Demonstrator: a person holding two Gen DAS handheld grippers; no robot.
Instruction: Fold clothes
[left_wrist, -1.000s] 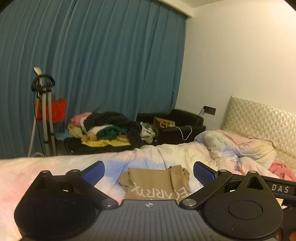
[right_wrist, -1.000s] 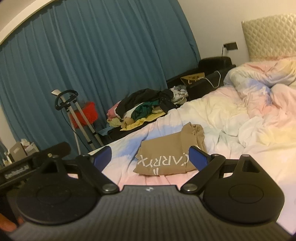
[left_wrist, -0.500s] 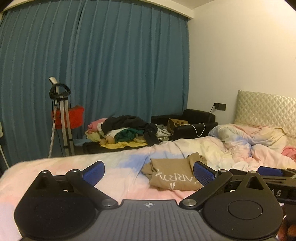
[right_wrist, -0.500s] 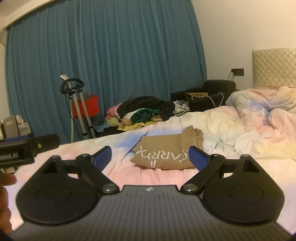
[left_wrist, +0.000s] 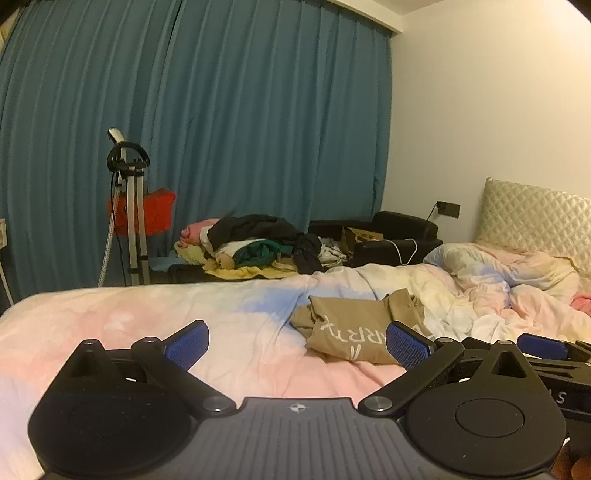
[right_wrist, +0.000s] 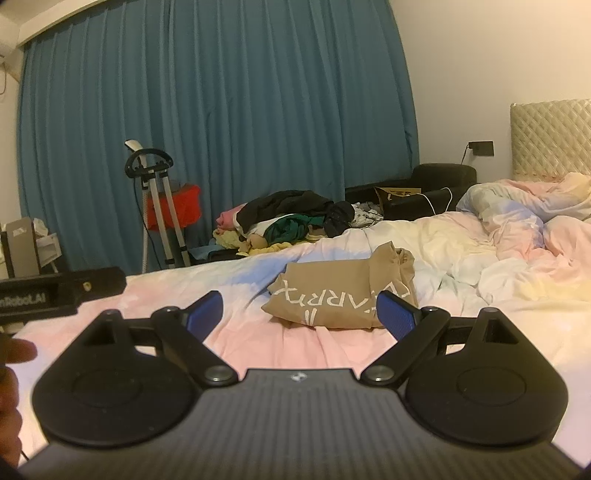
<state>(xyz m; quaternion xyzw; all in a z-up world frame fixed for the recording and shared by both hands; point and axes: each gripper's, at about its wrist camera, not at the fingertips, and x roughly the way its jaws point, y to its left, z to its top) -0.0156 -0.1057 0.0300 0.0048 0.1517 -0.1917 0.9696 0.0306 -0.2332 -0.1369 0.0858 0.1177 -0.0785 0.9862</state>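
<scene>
A wide bed (right_wrist: 258, 343) covered in a pastel pink, blue and cream sheet fills the lower half of both views, with a rumpled duvet (right_wrist: 524, 236) of the same colours heaped toward the quilted beige headboard (left_wrist: 535, 218) on the right. Behind it, floor-length teal curtains (left_wrist: 207, 129) cover the far wall. Beyond the bed's far edge lies a mixed pile of unfolded clothes (right_wrist: 291, 218) in black, green, yellow and pink, with a black armchair (left_wrist: 391, 232) to its right and a silver-legged garment steamer stand (right_wrist: 155, 199) to its left. On the sheet rests the folded tan T-shirt (right_wrist: 340, 295) with white lettering, flat and compact, touched by neither tool. The left gripper (left_wrist: 297, 341) hangs above the sheet with its 2 blue-padded fingers (left_wrist: 186, 343) spread wide and empty, the shirt lying ahead and to its right. The right gripper (right_wrist: 301, 312) hovers likewise, fingers wide apart, empty, the shirt directly ahead of it.
</scene>
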